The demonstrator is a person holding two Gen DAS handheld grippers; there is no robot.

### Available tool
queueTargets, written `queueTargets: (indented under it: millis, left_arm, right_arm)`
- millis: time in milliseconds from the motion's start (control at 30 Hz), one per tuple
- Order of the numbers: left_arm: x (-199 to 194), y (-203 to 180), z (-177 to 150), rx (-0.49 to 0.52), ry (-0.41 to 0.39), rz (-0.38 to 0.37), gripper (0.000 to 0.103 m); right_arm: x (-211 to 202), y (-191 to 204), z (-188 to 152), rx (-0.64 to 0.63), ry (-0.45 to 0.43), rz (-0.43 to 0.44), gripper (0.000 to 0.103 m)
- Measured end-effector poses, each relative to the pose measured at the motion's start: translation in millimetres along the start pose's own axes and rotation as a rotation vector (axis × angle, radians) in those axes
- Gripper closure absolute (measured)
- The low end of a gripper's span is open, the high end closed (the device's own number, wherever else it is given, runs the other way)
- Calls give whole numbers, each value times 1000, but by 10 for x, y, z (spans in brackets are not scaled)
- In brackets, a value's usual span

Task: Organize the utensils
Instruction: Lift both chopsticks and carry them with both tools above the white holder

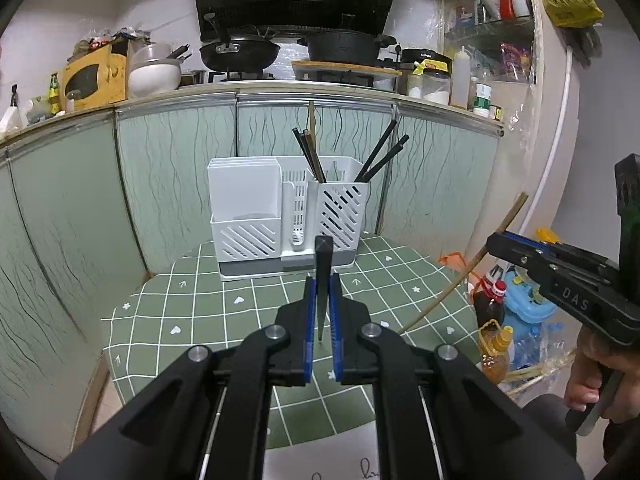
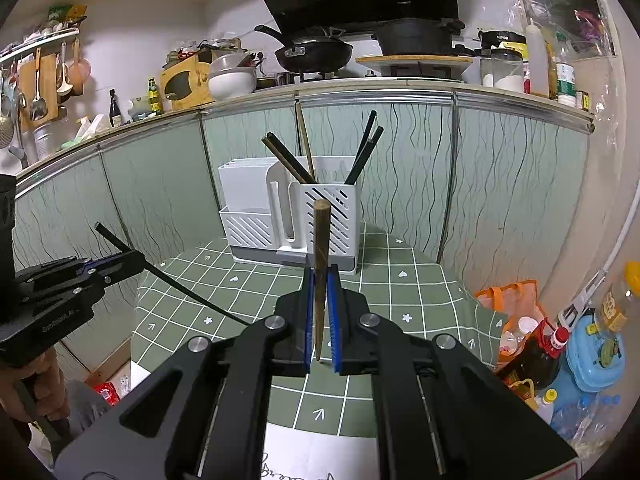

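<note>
A white slotted utensil holder [image 1: 280, 220] stands at the far side of the green checked table [image 1: 208, 312]; it also shows in the right wrist view [image 2: 296, 220]. Several dark chopsticks [image 1: 380, 156] and a wooden one stand in its right compartment. My left gripper [image 1: 322, 292] is shut on a black chopstick [image 1: 322, 276], held above the table and pointing at the holder. My right gripper [image 2: 320, 292] is shut on a brown wooden chopstick [image 2: 320, 248], also pointing at the holder. The right gripper also shows in the left wrist view [image 1: 496, 240], off the table's right side.
Green cabinet doors [image 1: 168, 184] stand behind the table under a counter with pans [image 1: 240, 52]. Oil bottles [image 1: 490, 300] and bags stand on the floor right of the table. A white paper [image 2: 320, 456] lies on the near table edge.
</note>
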State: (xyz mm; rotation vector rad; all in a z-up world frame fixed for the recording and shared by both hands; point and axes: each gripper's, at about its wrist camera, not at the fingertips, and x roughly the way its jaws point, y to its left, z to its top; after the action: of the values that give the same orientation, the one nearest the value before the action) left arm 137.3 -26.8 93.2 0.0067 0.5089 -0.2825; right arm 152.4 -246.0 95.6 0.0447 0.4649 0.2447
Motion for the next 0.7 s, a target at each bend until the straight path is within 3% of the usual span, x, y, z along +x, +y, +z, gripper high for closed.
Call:
queueTargets:
  millis: [700]
  left_arm:
    - [72,-200,775,66,-66,-1,97]
  right_arm:
    - [-60,-59,872,-36,-62,7,96]
